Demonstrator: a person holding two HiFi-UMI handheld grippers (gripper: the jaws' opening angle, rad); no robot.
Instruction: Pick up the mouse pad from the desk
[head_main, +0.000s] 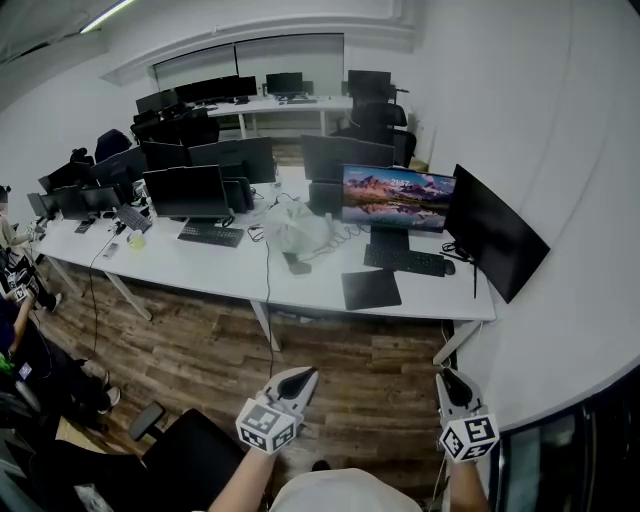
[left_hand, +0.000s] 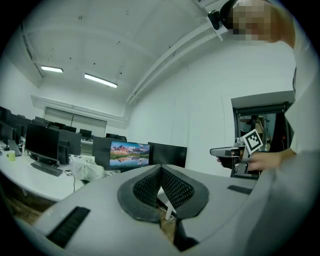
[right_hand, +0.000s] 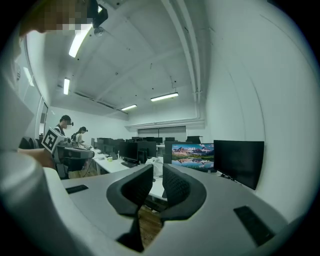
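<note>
Head view: the mouse pad (head_main: 371, 288) lies flat in front of the lit monitor (head_main: 398, 198), its long side parallel to the screen. It is well ahead of the left gripper (head_main: 303, 377) and the right gripper (head_main: 446, 380), with neither clearly nearer.
Left gripper view: jaws together, empty.
Right gripper view: jaws slightly apart, empty.

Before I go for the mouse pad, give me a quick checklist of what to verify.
1. Mouse pad located: ok, it lies flat on the desk in front of the keyboard.
2. Pad top bare: ok, nothing rests on it.
3. Right tool empty: ok, jaws slightly apart with nothing between them.
4. Left tool ready to grasp: not ok, jaws together.
5. Tools at the pad: not ok, both hang over the floor, short of the desk.
6. Pad edge liftable: cannot tell.
</note>
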